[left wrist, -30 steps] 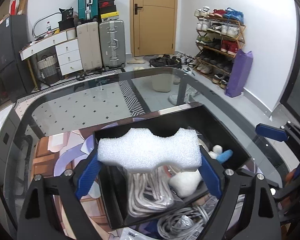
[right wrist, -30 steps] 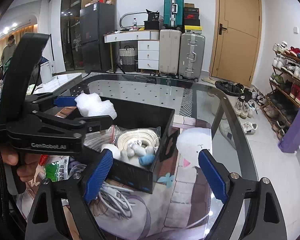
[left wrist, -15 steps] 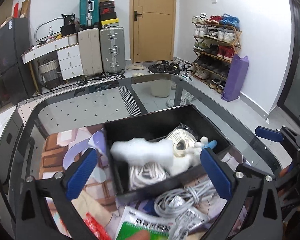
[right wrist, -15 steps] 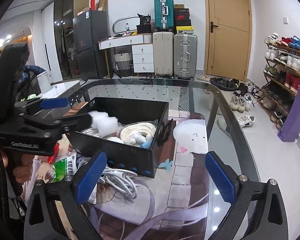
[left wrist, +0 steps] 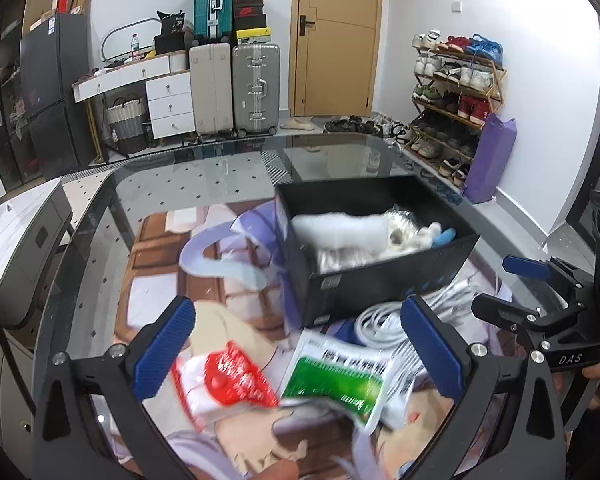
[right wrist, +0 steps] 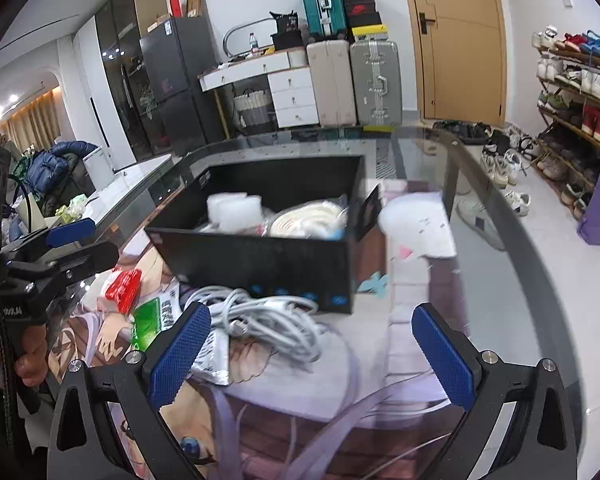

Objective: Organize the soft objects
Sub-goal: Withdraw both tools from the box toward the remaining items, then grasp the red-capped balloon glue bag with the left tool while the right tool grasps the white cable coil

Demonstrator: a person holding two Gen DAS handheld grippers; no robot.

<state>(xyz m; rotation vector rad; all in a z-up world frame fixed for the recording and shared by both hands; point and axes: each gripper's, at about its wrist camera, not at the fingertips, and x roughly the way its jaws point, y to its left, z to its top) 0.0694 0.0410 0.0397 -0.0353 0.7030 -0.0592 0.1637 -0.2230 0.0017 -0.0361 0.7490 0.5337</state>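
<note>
Both tools are released. The left gripper (left wrist: 296, 344) has its jaws spread wide with nothing between the pads. It hangs above the near edge of the glass table (left wrist: 100, 216), over 2 flat packets. The right gripper (right wrist: 308, 354) is equally wide and empty, positioned above the coil of white cable (right wrist: 268, 320).

The task's container is the black box (right wrist: 260, 256). It stands on the printed mat (right wrist: 404, 300) toward the middle of the table, open side up so items can be dropped in from above. Inside it lie:

1. A white foam block (right wrist: 233, 212), at the box's left end in the right wrist view.
2. A bagged coil of cream cord (right wrist: 308, 222), beside the foam.
3. A small plush toy (left wrist: 426, 236) with a blue part, against the right wall in the left wrist view.

Not yet boxed, all lying on the mat just in front of the box's near wall:

1. The red-and-white packet (left wrist: 228, 384).
2. The green-and-white packet (left wrist: 336, 376).
3. The white cable.

Judgement: sorting is partly complete. With both tools empty above loose items, the next step is probably a pickup. The packets lie flat, so pads may slip over them.
</note>
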